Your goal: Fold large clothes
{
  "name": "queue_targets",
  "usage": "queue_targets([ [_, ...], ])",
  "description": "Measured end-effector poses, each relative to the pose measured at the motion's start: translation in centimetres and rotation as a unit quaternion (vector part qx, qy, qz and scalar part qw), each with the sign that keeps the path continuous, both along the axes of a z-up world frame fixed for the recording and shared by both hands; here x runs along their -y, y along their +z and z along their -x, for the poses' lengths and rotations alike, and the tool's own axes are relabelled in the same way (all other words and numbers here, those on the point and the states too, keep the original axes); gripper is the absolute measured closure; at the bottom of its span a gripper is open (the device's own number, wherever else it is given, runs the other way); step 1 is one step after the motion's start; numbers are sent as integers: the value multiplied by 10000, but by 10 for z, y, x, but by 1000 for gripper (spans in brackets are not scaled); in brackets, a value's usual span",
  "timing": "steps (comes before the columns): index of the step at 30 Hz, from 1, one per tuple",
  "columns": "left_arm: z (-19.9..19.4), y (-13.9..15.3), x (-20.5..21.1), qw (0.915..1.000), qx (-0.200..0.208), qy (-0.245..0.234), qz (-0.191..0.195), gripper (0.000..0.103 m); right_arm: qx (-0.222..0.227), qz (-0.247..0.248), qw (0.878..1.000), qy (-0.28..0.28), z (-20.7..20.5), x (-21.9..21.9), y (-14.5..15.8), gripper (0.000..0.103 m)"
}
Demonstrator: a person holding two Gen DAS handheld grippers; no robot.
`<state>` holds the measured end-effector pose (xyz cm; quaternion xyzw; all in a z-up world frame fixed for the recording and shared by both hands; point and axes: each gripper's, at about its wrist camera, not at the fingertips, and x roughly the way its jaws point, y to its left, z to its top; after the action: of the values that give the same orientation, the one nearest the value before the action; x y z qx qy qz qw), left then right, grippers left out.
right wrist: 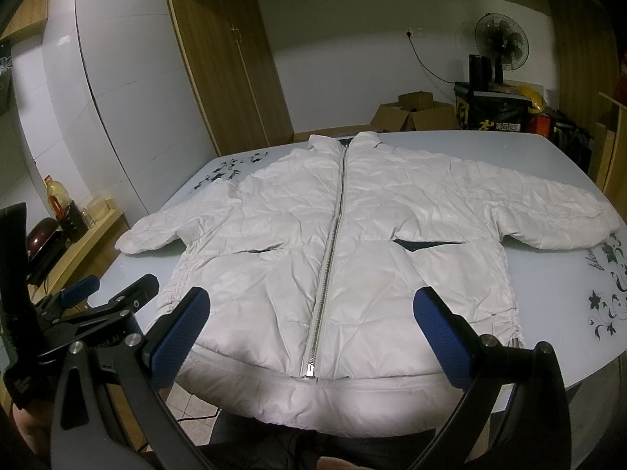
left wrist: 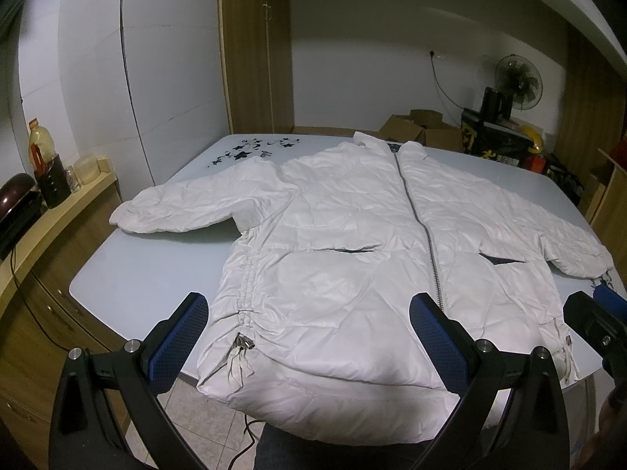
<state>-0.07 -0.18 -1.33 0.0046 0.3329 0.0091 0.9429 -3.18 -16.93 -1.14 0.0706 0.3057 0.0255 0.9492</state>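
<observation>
A white puffer jacket (left wrist: pixel 345 258) lies flat, front up and zipped, on a pale blue table (left wrist: pixel 129 274), collar away from me, both sleeves spread out; its hem hangs over the near edge. It also shows in the right wrist view (right wrist: pixel 337 243). My left gripper (left wrist: pixel 309 321) is open and empty above the hem's left half. My right gripper (right wrist: pixel 311 321) is open and empty above the hem, around the zipper's lower end (right wrist: pixel 310 370). The left gripper also shows at the left of the right wrist view (right wrist: pixel 113 293), and the right gripper's fingers (left wrist: pixel 599 313) show at the right edge of the left wrist view.
A wooden counter (left wrist: pixel 51 211) at the left carries bottles and jars. Cardboard boxes (right wrist: pixel 415 113), a black delivery box (right wrist: pixel 493 113) and a fan (right wrist: pixel 501 43) stand beyond the table's far edge. Wooden closet doors (right wrist: pixel 231 62) stand behind. Black flower decals (right wrist: pixel 611 297) mark the table.
</observation>
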Motion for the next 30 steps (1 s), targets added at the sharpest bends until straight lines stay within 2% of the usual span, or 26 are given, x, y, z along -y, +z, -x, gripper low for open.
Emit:
queue_targets([
  [10,-1,-1,-1,10000,-27,-8,21,0,-29,-73,10000,-28,0,1,-2,0],
  [12,-5,-2,-6,9996,-140,-102,222,0,-17,-169,9999,-28,1,1,-2,0],
  [14,-17,-5,-21,9960,-401,-315,740,0,-41,-200,9998,-23,0,1,-4,0],
  [16,-37,-13,-47,9826,-837,-593,1550,0,-60,-399,9992,-19,-2,3,-5,0],
  [17,-49,-19,-65,9688,-1093,-727,2104,0,-74,-418,9991,-22,-2,4,-6,0],
  [18,-64,-28,-89,9454,-1367,-832,2840,0,-98,-598,9982,-25,-3,5,-6,0],
  [19,-75,-37,-109,9259,-1550,-807,3348,0,-102,-616,9980,-25,-5,5,-7,0],
  [20,-85,-45,-130,9113,-1642,-678,3714,0,-129,-618,9980,-22,-6,5,-9,0],
  [21,-94,-51,-148,9035,-1640,-524,3925,0,-145,-527,9985,-14,-7,5,-12,0],
  [22,-102,-56,-166,8996,-1567,-335,4062,0,-163,-523,9985,-3,-9,5,-14,0],
  [23,-109,-63,-187,8948,-1480,-29,4212,0,-201,-524,9984,12,-11,4,-17,0],
  [26,-133,-88,-248,8729,-1226,834,4649,0,-395,-502,9980,23,-20,3,-28,0],
  [28,-144,-102,-274,8645,-1158,1341,4704,0,-479,-435,9979,14,-26,6,-36,0],
  [30,-158,-119,-302,8505,-1115,1871,4788,0,-523,-431,9977,-40,-32,9,-43,0],
])
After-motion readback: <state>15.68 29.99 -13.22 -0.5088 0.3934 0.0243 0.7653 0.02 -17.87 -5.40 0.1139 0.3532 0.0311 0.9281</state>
